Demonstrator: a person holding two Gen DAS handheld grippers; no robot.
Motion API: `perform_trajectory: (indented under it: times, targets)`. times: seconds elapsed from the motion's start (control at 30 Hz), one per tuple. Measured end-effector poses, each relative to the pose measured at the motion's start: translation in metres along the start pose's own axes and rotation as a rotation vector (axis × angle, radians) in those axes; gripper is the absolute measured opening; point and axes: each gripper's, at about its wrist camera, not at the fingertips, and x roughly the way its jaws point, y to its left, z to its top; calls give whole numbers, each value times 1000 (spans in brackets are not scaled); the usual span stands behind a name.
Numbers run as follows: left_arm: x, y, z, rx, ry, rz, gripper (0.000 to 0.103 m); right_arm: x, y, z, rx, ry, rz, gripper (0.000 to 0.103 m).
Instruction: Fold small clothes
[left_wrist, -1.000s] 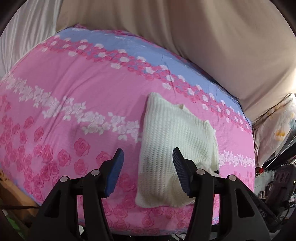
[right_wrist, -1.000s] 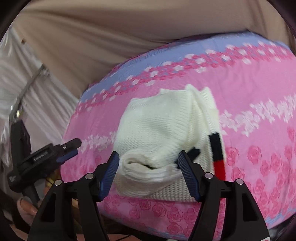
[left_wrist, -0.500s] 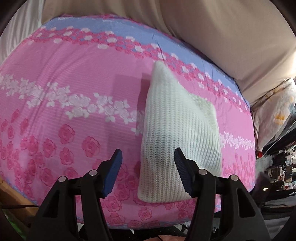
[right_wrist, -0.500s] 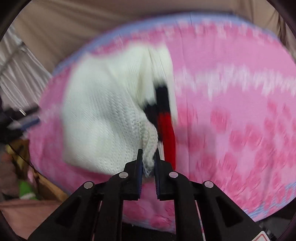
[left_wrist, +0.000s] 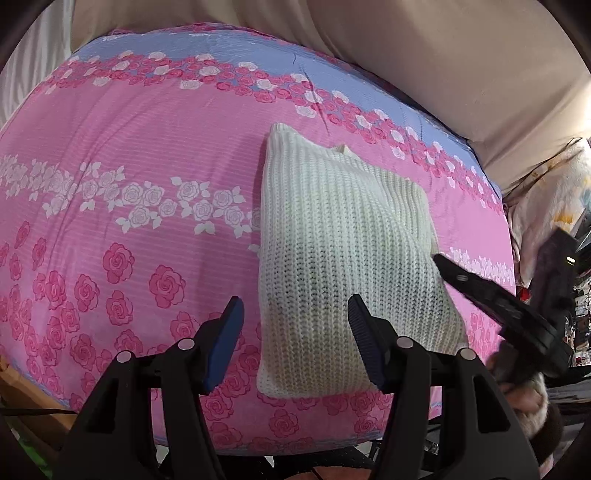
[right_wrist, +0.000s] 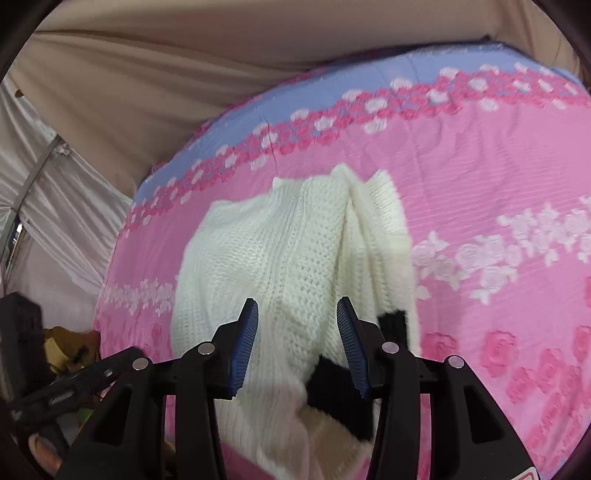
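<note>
A cream knitted garment (left_wrist: 343, 254) lies folded on the pink rose-patterned bed cover (left_wrist: 129, 177). My left gripper (left_wrist: 295, 339) is open and empty, hovering over the garment's near left edge. In the right wrist view the same garment (right_wrist: 288, 258) shows a black trim patch (right_wrist: 393, 325) on its right side. My right gripper (right_wrist: 297, 339) is open just above the garment's near end, nothing between its pads. The right gripper also shows in the left wrist view (left_wrist: 498, 295) at the garment's right edge.
A beige sheet (left_wrist: 424, 55) hangs behind the bed. A printed pillow (left_wrist: 546, 192) and clutter lie past the bed's right edge. White draped fabric (right_wrist: 48, 206) hangs off the other side. The left gripper (right_wrist: 66, 384) shows low left in the right wrist view.
My right gripper was shut on the garment's edge half a second ago and has opened, letting it go. The garment now lies flatter. The left gripper stayed open, barely moving.
</note>
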Motion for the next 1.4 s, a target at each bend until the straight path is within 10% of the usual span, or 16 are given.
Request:
perform_trajectory:
  times: [0.03,0.23,0.33,0.4,0.47,0.53,0.6,0.73,0.77,0.97,1.1,1.4]
  targets:
    - [-1,1,0,-2,-4,3,56,9,1,1,-12,22,1,10]
    - [-10,6,0,-12,-42,22,57,-65,-1,20,-44,-171,-19,0]
    - [-2,6,-2,-22,-17,13,57,-39,-31,21,-80,-80,-161,0]
    - [2,4,-2,-27,-5,12,57,-29,-51,14,9,-14,-184,1]
    - [-3,1,0,-16,-27,19,58,-53,-48,6,93,-84,-12,7]
    - [-4,2,2,-21,-46,25,62,-63,-33,2,88,-101,44,42]
    - [0,3,4,-36,-37,22,62,-54,-17,2,50,-67,64,52]
    - [0,-1,6,-29,-39,13,62,-14,-2,-2,12,11,49,43]
    - [-1,-3,8,-21,-43,10,62,-6,2,-2,-7,29,46,11]
    - [-10,-5,11,-8,-64,6,62,-72,6,14,-86,-159,-15,9]
    - [7,-4,6,-14,-7,-4,62,-18,-38,0,-123,1,-183,10]
    - [16,-13,2,-13,25,-49,62,-79,-42,-37,67,-96,-53,36]
